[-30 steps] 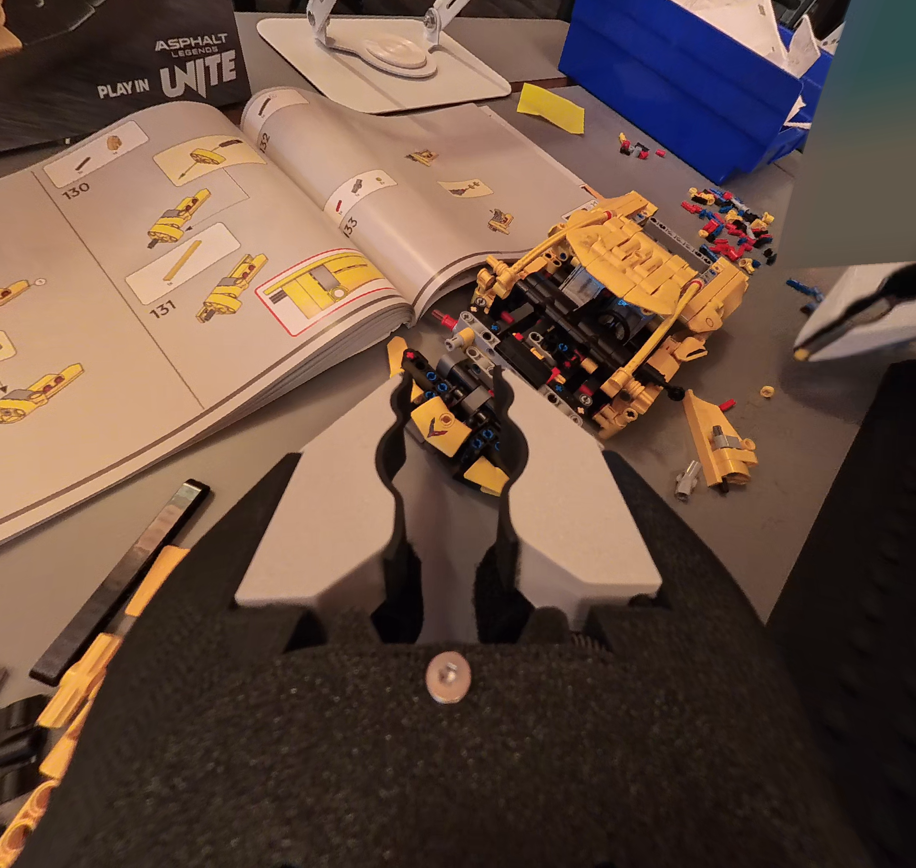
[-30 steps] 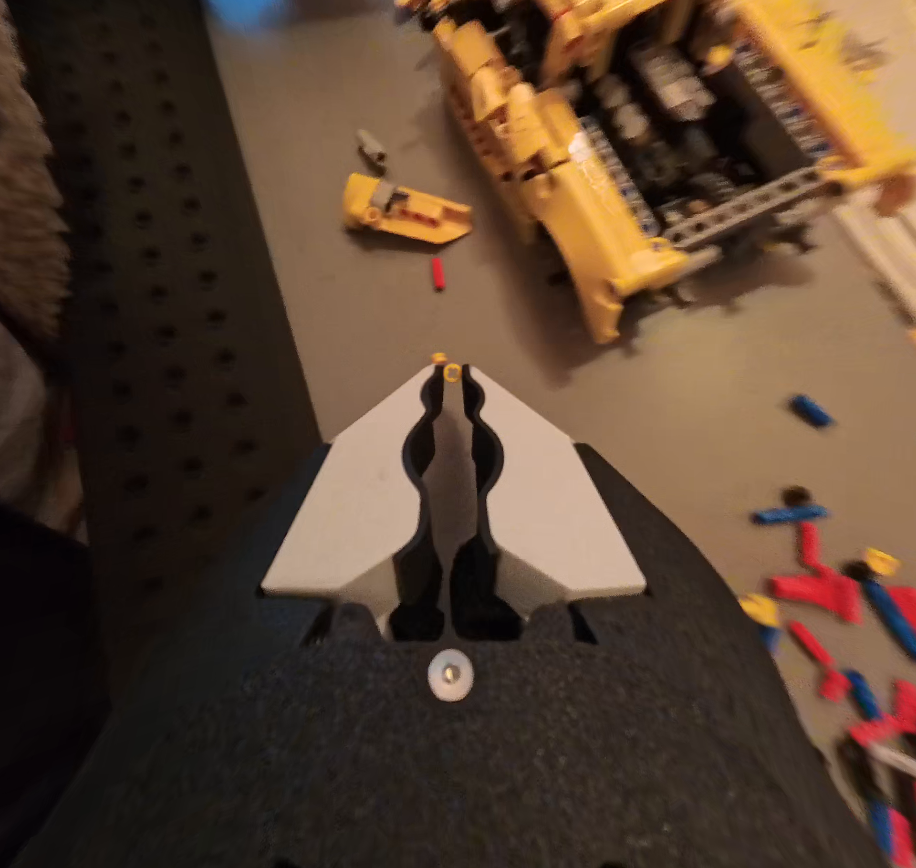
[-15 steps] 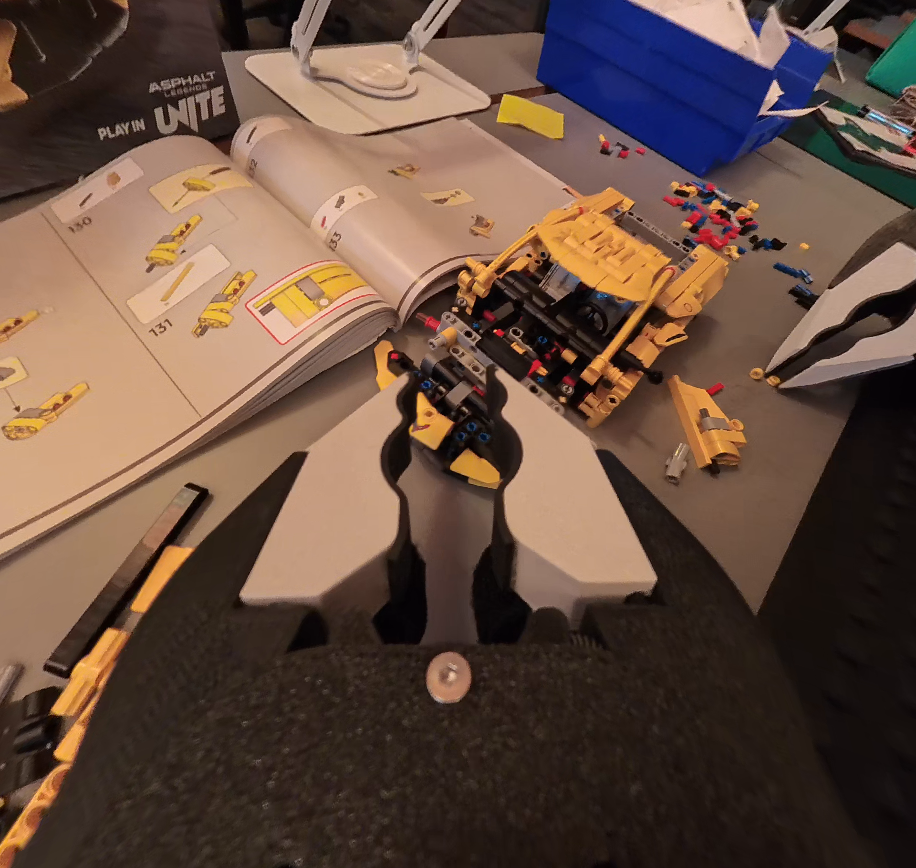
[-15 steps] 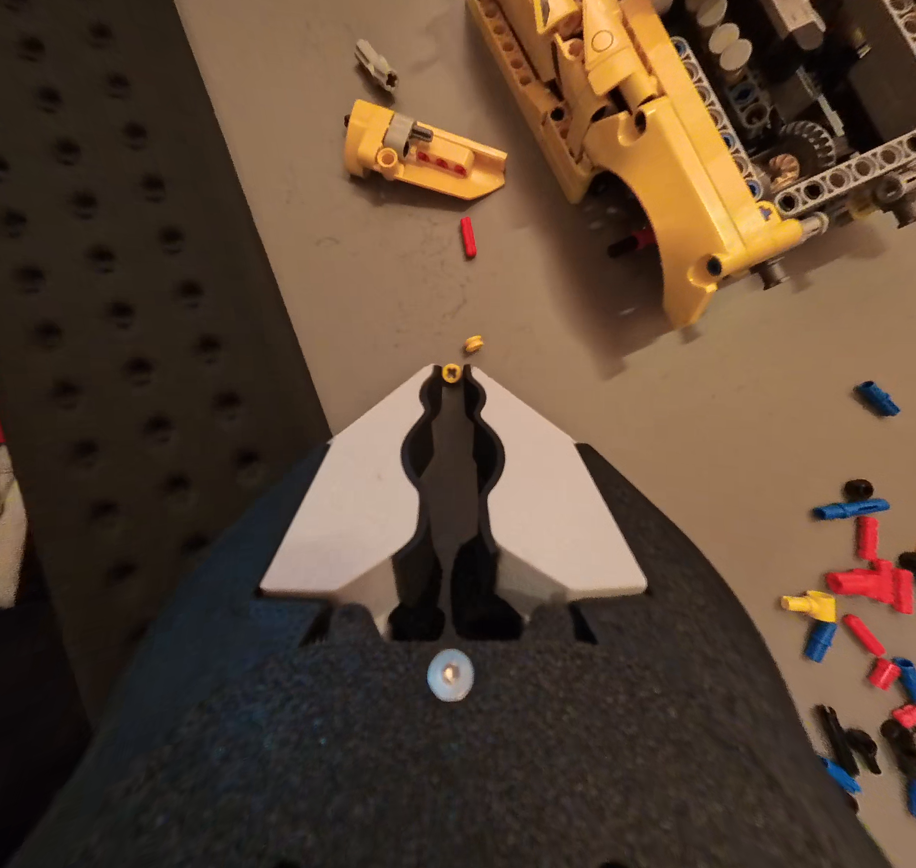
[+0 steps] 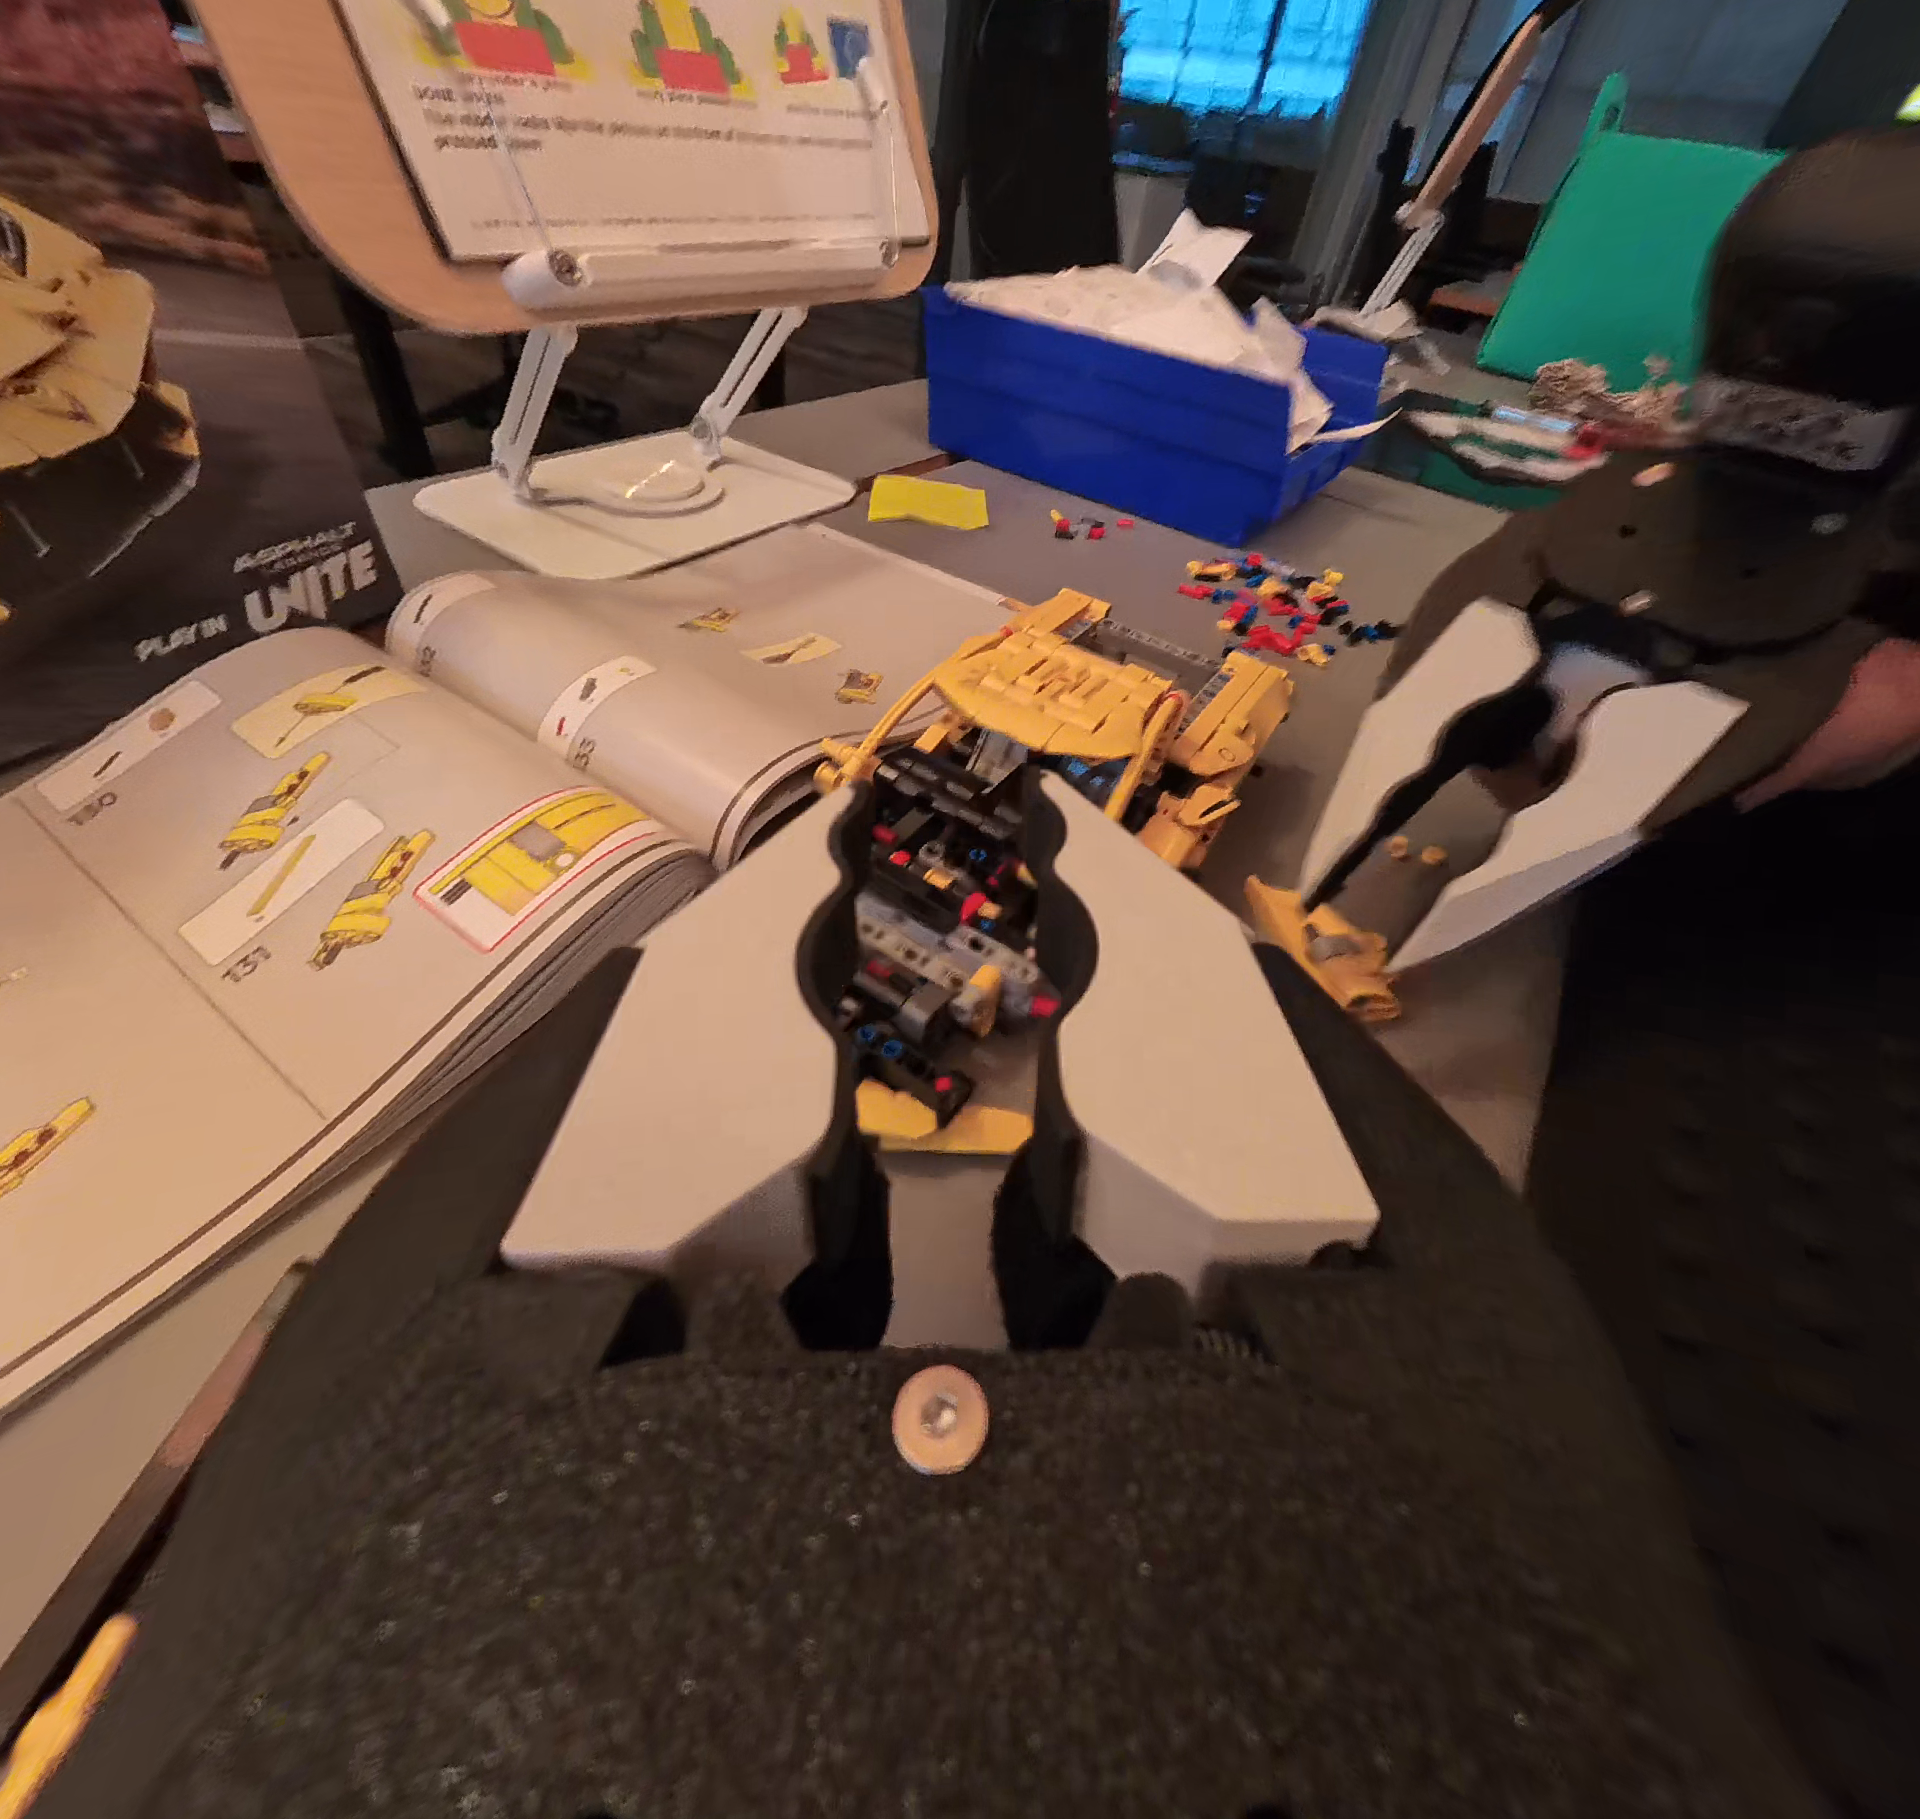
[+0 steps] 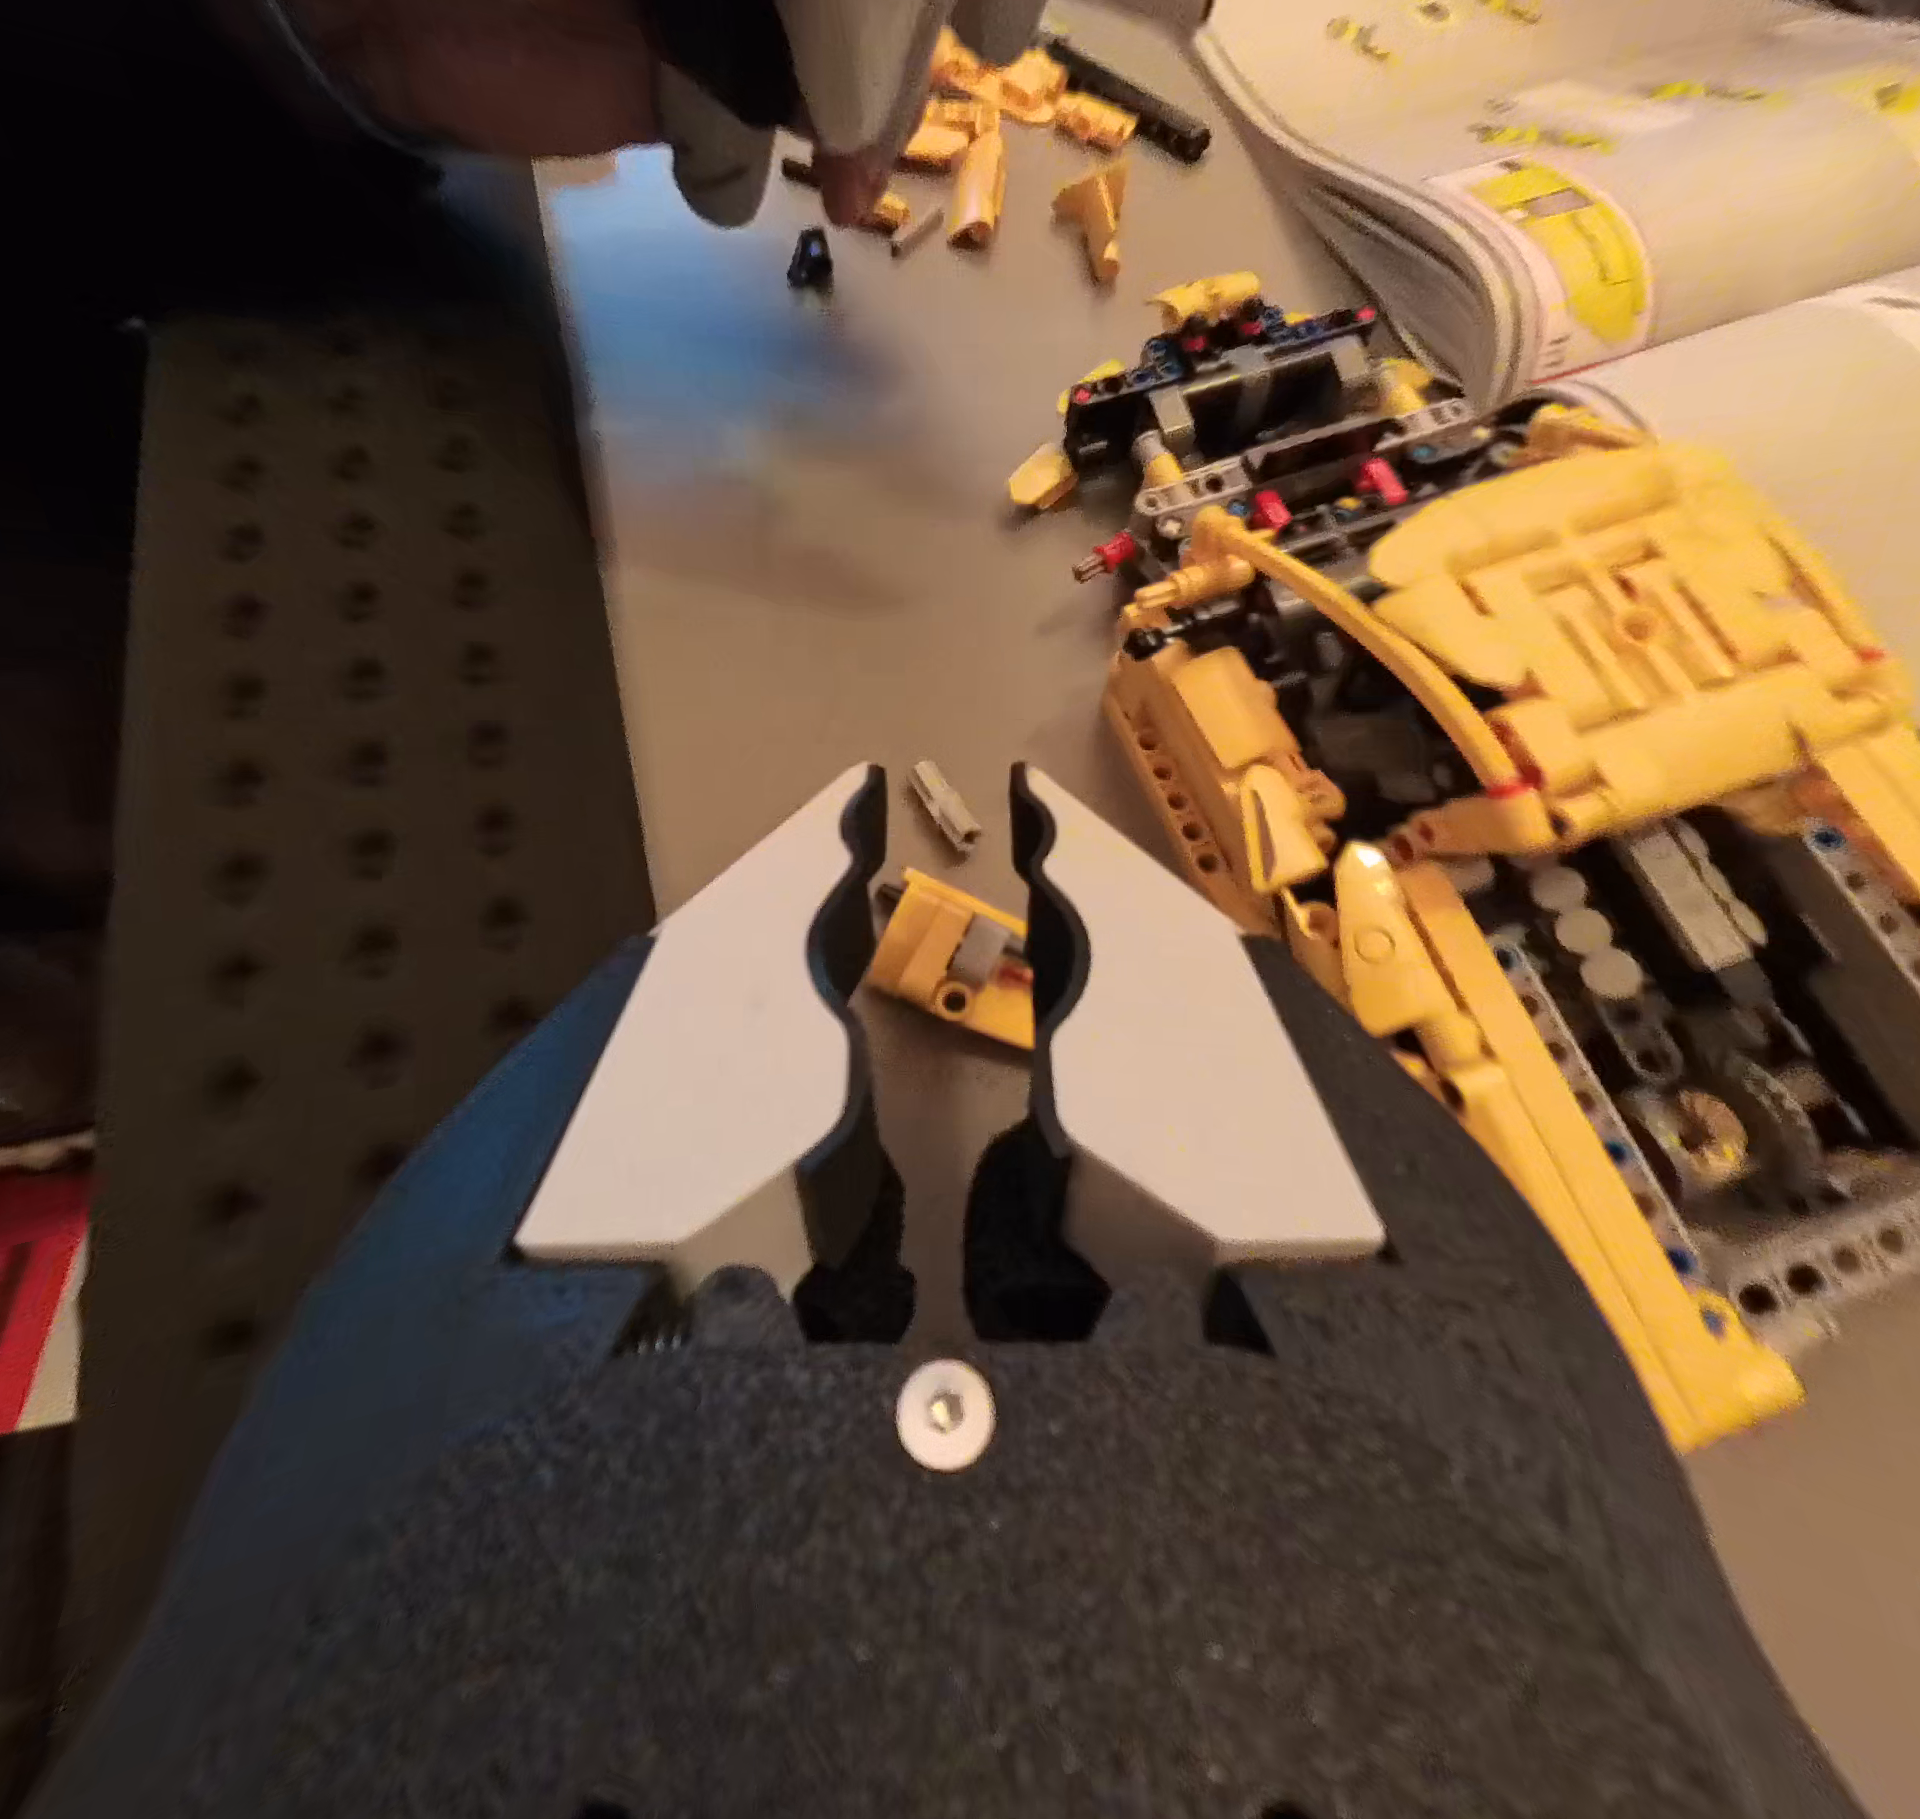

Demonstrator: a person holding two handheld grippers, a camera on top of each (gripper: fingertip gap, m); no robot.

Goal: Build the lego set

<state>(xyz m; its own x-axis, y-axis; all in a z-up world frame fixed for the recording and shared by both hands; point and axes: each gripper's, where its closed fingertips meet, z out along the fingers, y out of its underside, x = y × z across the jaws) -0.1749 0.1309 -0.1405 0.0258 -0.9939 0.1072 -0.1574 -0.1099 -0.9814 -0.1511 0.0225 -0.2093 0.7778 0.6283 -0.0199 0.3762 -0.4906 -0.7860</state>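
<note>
The half-built yellow car [image 5: 1060, 699] stands on the grey table beside the open instruction booklet [image 5: 312, 886]. My left gripper [image 5: 945, 787] is open and empty, held above the table in line with the car's black front end; it shows at the top left of the right wrist view [image 6: 790, 180]. My right gripper [image 6: 948, 782] is open and empty. A grey pin [image 6: 943, 805] lies between its tips and a yellow panel piece [image 6: 956, 969] lies under its fingers. The car [image 6: 1558, 647] is to its right. The right gripper also shows in the left wrist view [image 5: 1356, 922].
A blue bin [image 5: 1122, 419] of paper and a tilted white stand [image 5: 623, 159] are at the back. Small red, blue and yellow parts [image 5: 1268, 606] lie behind the car. Loose yellow pieces [image 6: 997, 138] lie near the booklet [image 6: 1558, 159]. A dark perforated mat [image 6: 343, 730] borders the table.
My right gripper has opened, let go of the small yellow ring, and moved over the yellow panel piece. My left gripper has tilted up and now looks across the car.
</note>
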